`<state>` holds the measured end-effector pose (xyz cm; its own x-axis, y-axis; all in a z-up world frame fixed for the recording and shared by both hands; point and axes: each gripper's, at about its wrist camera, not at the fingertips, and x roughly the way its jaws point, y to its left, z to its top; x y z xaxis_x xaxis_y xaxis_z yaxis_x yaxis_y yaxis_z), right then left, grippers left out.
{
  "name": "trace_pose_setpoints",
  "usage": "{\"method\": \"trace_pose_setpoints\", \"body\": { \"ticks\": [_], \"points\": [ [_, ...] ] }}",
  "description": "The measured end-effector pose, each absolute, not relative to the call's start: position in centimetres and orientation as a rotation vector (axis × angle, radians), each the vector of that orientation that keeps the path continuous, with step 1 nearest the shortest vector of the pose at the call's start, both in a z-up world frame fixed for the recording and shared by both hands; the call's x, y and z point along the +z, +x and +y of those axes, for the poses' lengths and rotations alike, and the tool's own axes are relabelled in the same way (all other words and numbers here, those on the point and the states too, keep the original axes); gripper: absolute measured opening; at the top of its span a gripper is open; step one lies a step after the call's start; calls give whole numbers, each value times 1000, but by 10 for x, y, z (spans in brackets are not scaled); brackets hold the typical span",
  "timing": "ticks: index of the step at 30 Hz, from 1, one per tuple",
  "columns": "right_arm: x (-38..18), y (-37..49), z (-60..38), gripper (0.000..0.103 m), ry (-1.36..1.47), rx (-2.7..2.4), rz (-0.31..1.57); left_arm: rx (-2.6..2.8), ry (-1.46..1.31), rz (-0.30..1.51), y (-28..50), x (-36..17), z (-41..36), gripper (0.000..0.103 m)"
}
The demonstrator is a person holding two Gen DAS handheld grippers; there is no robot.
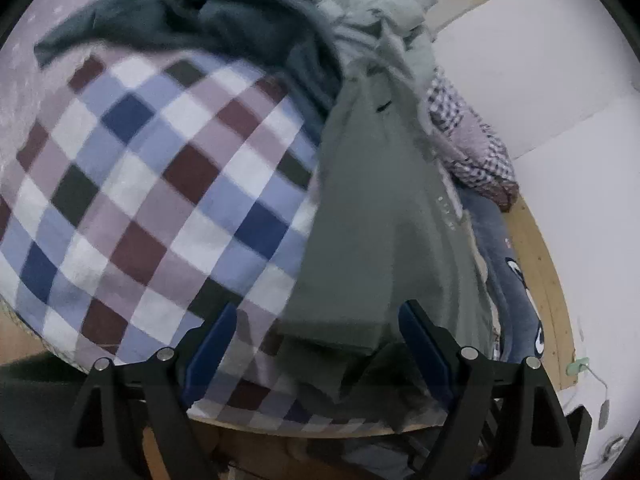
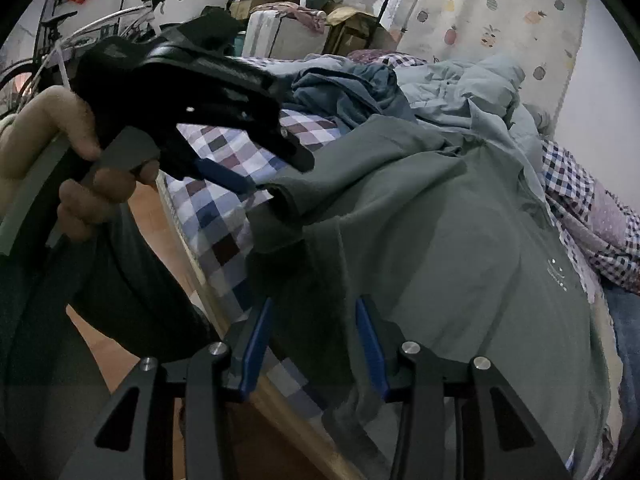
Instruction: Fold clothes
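Both pairs of fingers stand apart: your left gripper [image 1: 316,344] is spread wide over the near edge of the grey-green shirt [image 2: 460,248], and your right gripper [image 2: 312,340] straddles its hem with cloth between the pads but not pinched. You have the shirt lying roughly flat on the checked bedsheet [image 1: 152,168], one corner bunched by your left fingers [image 2: 224,176]. No fold looks made yet. Behind it a dark teal garment [image 1: 224,20] and a pale blue one [image 2: 460,84] lie heaped, so most of the work seems left.
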<state>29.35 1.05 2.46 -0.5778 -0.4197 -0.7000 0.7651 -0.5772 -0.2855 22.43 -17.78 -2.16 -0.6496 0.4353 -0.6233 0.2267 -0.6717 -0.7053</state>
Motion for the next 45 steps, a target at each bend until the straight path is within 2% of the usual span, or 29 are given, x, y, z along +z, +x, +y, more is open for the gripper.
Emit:
{"method": "trace_pose_setpoints", "body": {
  "ticks": [2, 3, 4, 7, 10, 14, 15, 16, 19, 27, 29, 31, 32, 34, 36, 39, 41, 45],
  "points": [
    [23, 294, 11, 45, 756, -2166, 774, 2440, -1267, -1239, 222, -27, -178, 71],
    [22, 294, 11, 45, 754, -2165, 781, 2439, -1269, -1246, 221, -28, -178, 61],
    [22, 294, 11, 45, 752, -2167, 785, 2441, -1267, -1246, 220, -28, -177, 46],
    [19, 293, 11, 42, 748, -2172, 798, 2456, -1263, -1237, 220, -26, -176, 22],
    [16, 291, 8, 35, 749, -2185, 821, 2492, -1217, -1242, 224, -20, -180, 9],
    [12, 288, 6, 20, 747, -2206, 861, 2567, -1098, -1318, 235, -3, -201, 5],
    [11, 287, 6, 13, 743, -2212, 873, 2584, -1071, -1344, 237, 0, -208, 5],
    [12, 288, 6, 8, 734, -2215, 883, 2601, -1041, -1370, 240, 4, -215, 5],
    [15, 291, 8, 3, 715, -2217, 898, 2679, -922, -1444, 248, 20, -244, 5],
    [15, 305, 5, 2, 682, -2189, 936, 2964, -787, -1416, 258, 54, -300, 5],
    [14, 307, 5, 2, 683, -2191, 937, 3011, -827, -1378, 260, 55, -301, 7],
    [15, 305, 6, 2, 689, -2202, 924, 3034, -893, -1311, 263, 50, -292, 17],
    [15, 303, 7, 2, 695, -2209, 912, 3035, -915, -1264, 267, 48, -283, 23],
    [16, 299, 10, 2, 707, -2223, 888, 3033, -954, -1169, 274, 45, -264, 52],
    [17, 296, 12, 2, 716, -2233, 862, 3017, -956, -1048, 278, 47, -241, 64],
    [18, 292, 13, 2, 724, -2239, 825, 2974, -982, -774, 281, 51, -193, 74],
    [20, 290, 12, 2, 728, -2239, 806, 2919, -1020, -519, 281, 50, -154, 74],
    [30, 285, 17, 2, 724, -2279, 740, 2840, -1039, -139, 283, 45, -97, 74]
  ]
}}
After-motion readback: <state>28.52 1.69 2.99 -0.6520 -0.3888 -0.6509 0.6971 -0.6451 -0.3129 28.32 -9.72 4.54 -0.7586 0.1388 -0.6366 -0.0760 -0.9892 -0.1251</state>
